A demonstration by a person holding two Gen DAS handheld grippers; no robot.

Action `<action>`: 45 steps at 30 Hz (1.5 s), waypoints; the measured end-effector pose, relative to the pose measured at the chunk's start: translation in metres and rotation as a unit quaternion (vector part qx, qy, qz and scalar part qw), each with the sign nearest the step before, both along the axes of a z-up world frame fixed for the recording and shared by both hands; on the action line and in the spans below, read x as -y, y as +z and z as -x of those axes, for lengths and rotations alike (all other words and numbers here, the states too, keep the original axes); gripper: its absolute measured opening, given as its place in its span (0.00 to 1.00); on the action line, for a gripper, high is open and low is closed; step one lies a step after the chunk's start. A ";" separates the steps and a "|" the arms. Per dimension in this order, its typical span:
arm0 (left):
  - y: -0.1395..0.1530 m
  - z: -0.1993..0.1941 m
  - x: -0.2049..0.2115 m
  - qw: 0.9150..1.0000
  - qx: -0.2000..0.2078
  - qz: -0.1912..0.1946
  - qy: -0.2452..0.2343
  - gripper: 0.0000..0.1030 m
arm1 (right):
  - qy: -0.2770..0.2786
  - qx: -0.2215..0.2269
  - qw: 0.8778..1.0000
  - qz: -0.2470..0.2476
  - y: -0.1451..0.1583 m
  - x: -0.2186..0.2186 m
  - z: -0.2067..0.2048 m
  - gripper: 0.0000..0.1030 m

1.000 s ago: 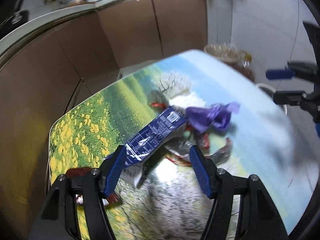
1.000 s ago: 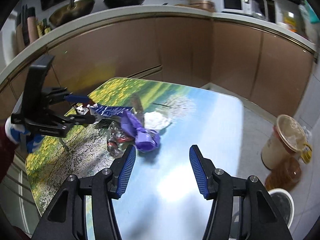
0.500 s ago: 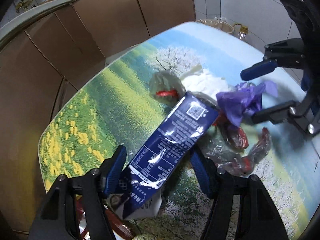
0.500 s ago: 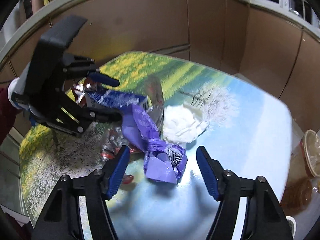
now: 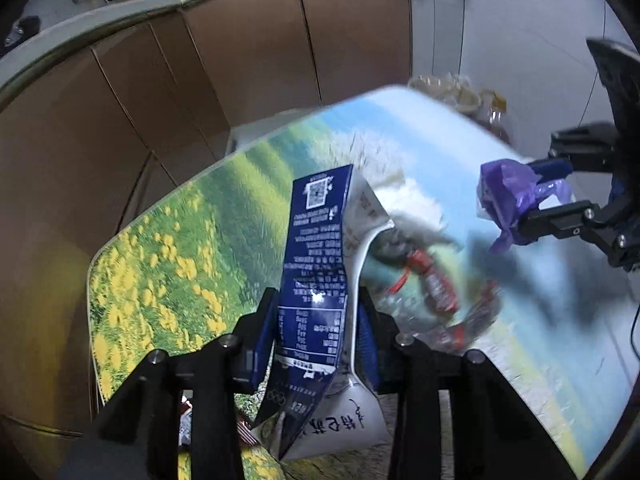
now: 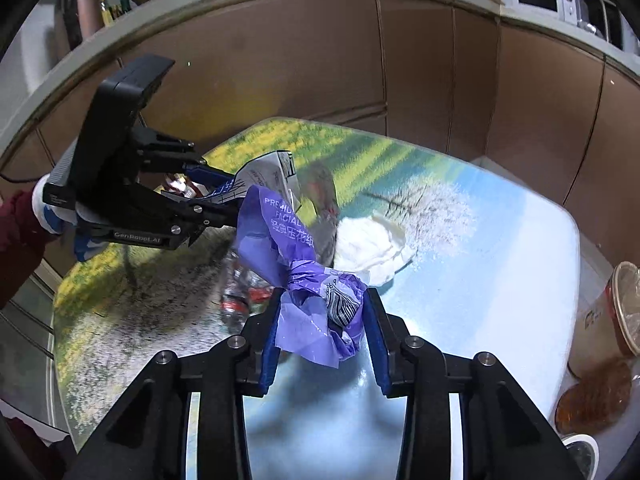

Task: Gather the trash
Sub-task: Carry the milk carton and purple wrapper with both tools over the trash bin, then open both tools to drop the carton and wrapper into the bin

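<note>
A flattened blue-and-white carton [image 5: 316,248] stands upright between the pads of my left gripper [image 5: 318,320], whose jaws are closing and pinch its lower part. The right wrist view shows the same carton [image 6: 264,172] in the left gripper [image 6: 224,196]. My right gripper [image 6: 322,320] has its jaws closing on a crumpled purple wrapper [image 6: 304,280], with both pads against it. From the left wrist view that purple wrapper [image 5: 504,192] hangs above the table in the right gripper [image 5: 528,198].
The table [image 5: 168,264] has a glossy landscape print. Clear wrappers with red print [image 5: 432,292] and a crumpled white tissue [image 6: 372,244] lie on it. A lidded jar [image 6: 616,312] and an amber bottle [image 6: 592,396] stand on the floor at the right. Brown cabinets run behind.
Both grippers narrowed. The left one gripped the carton, which now stands upright. The right one moved in on the purple wrapper and closed on it, and the wrapper has come off the pile.
</note>
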State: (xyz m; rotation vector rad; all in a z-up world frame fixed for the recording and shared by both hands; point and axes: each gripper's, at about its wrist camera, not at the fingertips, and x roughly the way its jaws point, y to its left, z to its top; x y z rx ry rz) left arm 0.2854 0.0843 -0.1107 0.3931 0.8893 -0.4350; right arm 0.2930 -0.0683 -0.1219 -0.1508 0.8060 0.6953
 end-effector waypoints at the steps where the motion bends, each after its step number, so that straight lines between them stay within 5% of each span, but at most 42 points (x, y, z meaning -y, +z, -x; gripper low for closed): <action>1: 0.009 0.004 0.005 1.000 0.004 0.010 -0.004 0.34 | -0.005 0.007 1.000 -0.008 0.006 0.008 0.004 0.36; 7: 0.043 0.019 0.067 0.998 0.025 0.039 -0.048 0.34 | -0.062 0.031 0.997 -0.029 0.030 0.068 0.023 0.36; 15: 0.042 0.020 0.200 0.989 0.004 0.092 -0.113 0.34 | -0.173 0.047 0.984 -0.024 0.038 0.177 0.052 0.36; 27: -0.021 0.014 0.410 0.976 -0.092 0.101 -0.170 0.35 | -0.404 -0.014 0.914 0.015 -0.032 0.356 0.079 0.38; 32: -0.045 0.008 0.457 0.974 -0.114 0.100 -0.166 0.37 | -0.446 -0.040 0.894 0.028 -0.068 0.386 0.075 0.41; 34: -0.052 0.003 0.469 0.972 -0.128 0.113 -0.159 0.49 | -0.460 -0.047 0.886 0.035 -0.080 0.397 0.072 0.43; 37: -0.055 -0.003 0.479 0.971 -0.136 0.131 -0.149 0.55 | -0.476 -0.054 0.877 0.045 -0.094 0.408 0.072 0.58; 45: -0.039 0.006 0.464 0.972 -0.118 0.151 -0.136 0.55 | -0.487 -0.052 0.871 0.037 -0.099 0.418 0.087 0.62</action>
